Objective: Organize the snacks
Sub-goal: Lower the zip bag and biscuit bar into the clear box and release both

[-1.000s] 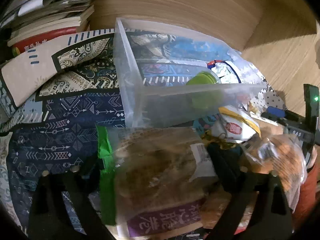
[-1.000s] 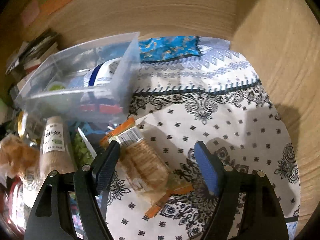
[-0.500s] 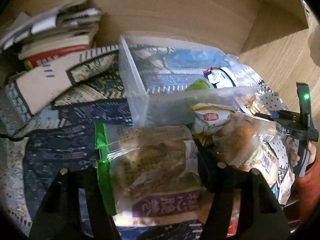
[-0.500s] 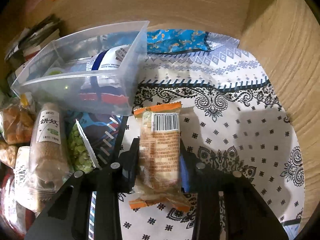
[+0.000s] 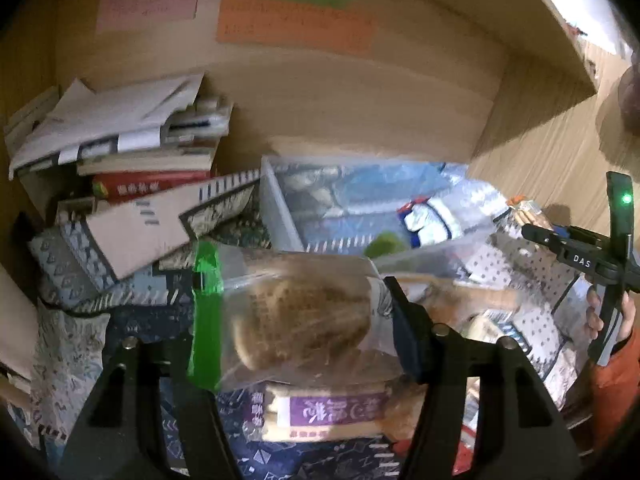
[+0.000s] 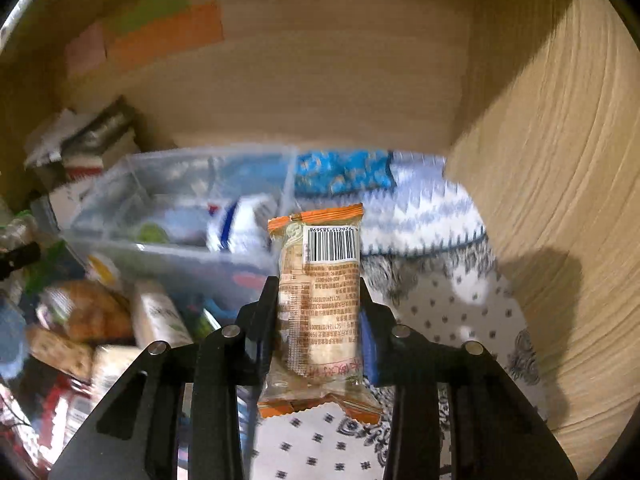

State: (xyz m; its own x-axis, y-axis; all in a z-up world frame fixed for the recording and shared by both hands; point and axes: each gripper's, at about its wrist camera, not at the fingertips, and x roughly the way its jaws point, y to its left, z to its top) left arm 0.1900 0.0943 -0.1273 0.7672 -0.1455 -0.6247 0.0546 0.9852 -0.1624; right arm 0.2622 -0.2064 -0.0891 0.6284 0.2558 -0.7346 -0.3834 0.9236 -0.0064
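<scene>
The left gripper (image 5: 296,320) is clenched on a clear green-edged bag of brown biscuits (image 5: 296,312), at lower centre of the left wrist frame. The right gripper (image 6: 318,320) clamps an orange-ended clear wrapper of layered crackers (image 6: 320,300) upright at frame centre, barcode uppermost. Behind both, mid-frame, sits a clear plastic bin (image 6: 168,256) holding a white-and-blue packet (image 6: 240,228) and a green-lidded item (image 6: 152,232). Loose snack packets (image 6: 120,320) lie at lower left on the patterned cloth (image 6: 440,312). Stacked books (image 5: 140,140) fill the left wrist view's upper left.
</scene>
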